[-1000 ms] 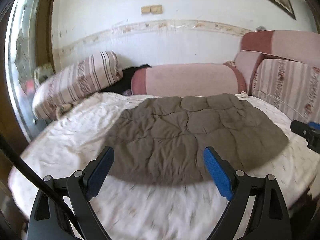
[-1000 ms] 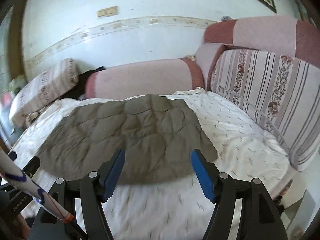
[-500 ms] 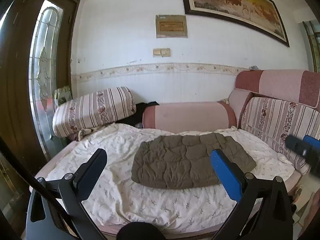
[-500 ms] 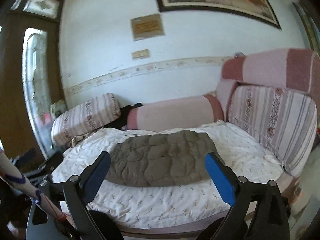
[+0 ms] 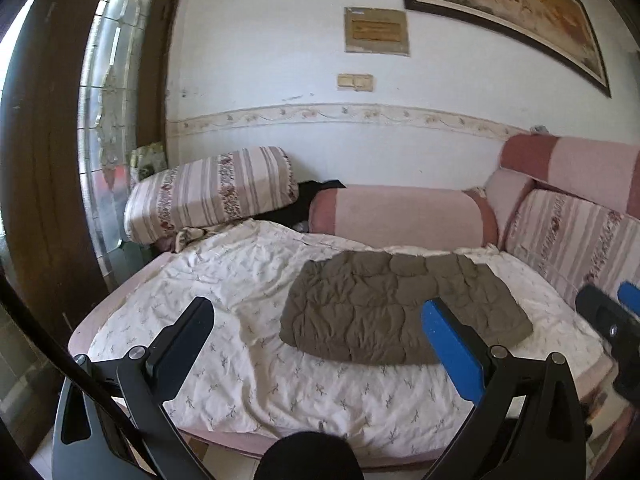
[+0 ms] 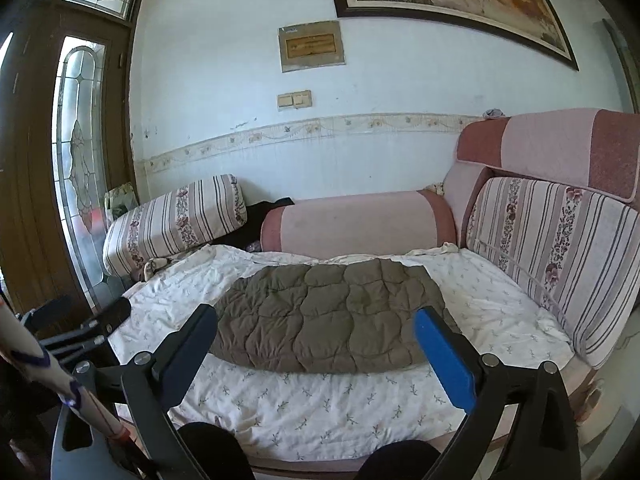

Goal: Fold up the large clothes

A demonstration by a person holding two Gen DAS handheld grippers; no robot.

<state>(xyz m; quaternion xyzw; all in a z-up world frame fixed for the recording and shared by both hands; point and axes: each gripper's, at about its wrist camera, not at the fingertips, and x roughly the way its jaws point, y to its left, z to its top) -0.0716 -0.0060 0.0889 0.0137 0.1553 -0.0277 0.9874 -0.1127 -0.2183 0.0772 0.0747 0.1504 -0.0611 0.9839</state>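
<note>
A grey-brown quilted garment (image 5: 404, 308) (image 6: 332, 316) lies folded into a flat rectangle on the white flowered sheet (image 5: 248, 336) (image 6: 320, 396) of a sofa bed. My left gripper (image 5: 316, 320) hangs open in front of the bed's near edge, well back from the garment, with nothing between its fingers. The right gripper (image 6: 316, 328) is open too, likewise held back from the bed and empty. Its tip (image 5: 612, 316) shows at the right edge of the left wrist view. The left gripper's tip (image 6: 108, 316) shows at the left of the right wrist view.
A pink bolster (image 5: 400, 216) and a striped cushion (image 5: 208, 196) line the wall behind the bed. A striped back cushion (image 6: 560, 256) stands on the right. A wooden door with a glass pane (image 5: 112, 120) is at the left. A dark rounded shape (image 5: 308, 456) sits low in front.
Both grippers have drawn back and up from the garment, which now looks smaller and farther away. Both pairs of jaws have spread wider. The garment itself has not moved.
</note>
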